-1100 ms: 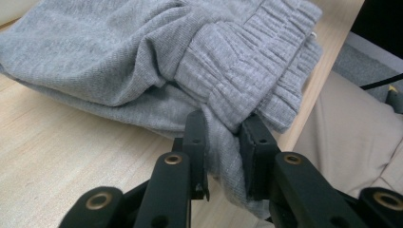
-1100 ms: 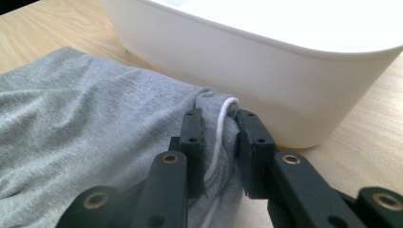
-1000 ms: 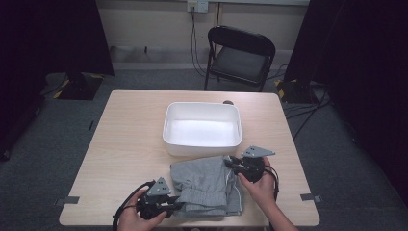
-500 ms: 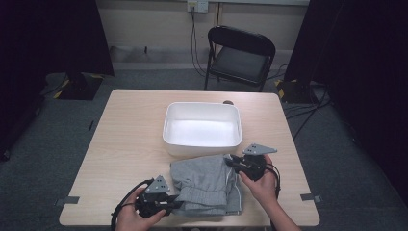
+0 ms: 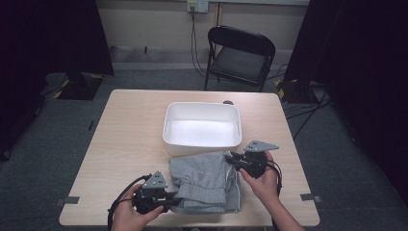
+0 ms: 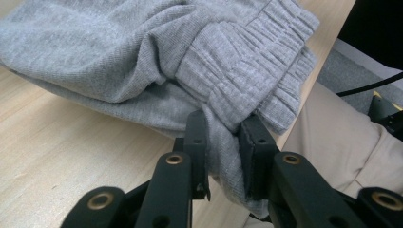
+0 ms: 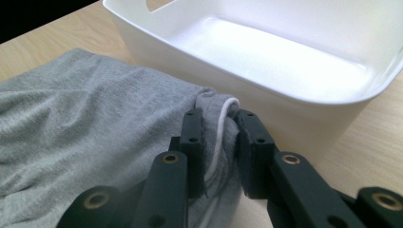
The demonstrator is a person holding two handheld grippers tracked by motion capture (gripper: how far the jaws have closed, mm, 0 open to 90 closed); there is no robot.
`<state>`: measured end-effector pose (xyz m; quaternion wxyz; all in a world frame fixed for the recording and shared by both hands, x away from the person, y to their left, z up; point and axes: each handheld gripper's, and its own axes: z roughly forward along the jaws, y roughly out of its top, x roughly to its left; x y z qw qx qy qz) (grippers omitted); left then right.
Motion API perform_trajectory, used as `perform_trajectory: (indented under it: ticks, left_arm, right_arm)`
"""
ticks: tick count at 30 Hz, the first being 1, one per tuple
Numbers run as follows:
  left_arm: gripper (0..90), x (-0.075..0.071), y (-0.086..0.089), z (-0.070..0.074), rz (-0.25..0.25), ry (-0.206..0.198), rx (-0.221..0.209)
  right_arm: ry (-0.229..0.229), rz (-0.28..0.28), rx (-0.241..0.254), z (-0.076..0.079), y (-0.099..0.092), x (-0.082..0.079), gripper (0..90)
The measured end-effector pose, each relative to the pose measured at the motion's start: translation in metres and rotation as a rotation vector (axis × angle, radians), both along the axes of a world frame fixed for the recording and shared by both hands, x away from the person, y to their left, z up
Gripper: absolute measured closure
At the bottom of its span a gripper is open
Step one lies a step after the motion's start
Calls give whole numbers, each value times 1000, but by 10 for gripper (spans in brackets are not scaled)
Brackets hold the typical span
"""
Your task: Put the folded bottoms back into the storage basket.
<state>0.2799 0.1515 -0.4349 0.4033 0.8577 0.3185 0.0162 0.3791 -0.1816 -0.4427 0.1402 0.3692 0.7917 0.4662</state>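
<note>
Both grippers are pinching the gray shorts, the left gripper on a near corner and the right gripper on a far corner, with the white tub sitting just past the right one.

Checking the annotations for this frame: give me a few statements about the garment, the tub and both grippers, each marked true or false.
1. The left gripper is clamped on the grey garment. True.
2. The white tub holds folded clothes. False: it is empty.
3. The right gripper pinches grey fabric with a white drawstring. True.
4. The garment hangs in the air above the table. False: it lies on the table.
5. The tub sits nearer the person than the garment. False: it sits beyond it.
</note>
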Motion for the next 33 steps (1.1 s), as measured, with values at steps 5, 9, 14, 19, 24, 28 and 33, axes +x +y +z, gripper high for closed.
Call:
perform_trajectory:
  ticks: [5,9,14,19,24,28,33]
  left_arm:
    - [761,0,1,7,-3,3,-4]
    - [761,1,2,11,-4,3,-13]
    - [761,3,3,16,-2,1,-20]
    - [761,5,7,27,-2,-12,-21]
    - [762,6,10,38,6,-11,-30]
    - [762,7,10,44,3,-12,-25]
    - [762,8,10,55,-3,-26,-23]
  right_arm:
    - [-5,5,0,6,1,1,749]
    - [-9,7,1,12,1,1,749]
    - [-4,11,9,18,0,3,749]
    - [-8,16,17,26,1,4,749]
    - [-13,23,21,38,2,5,749]
    - [-15,25,16,47,4,7,749]
    - [-26,26,14,59,5,8,749]
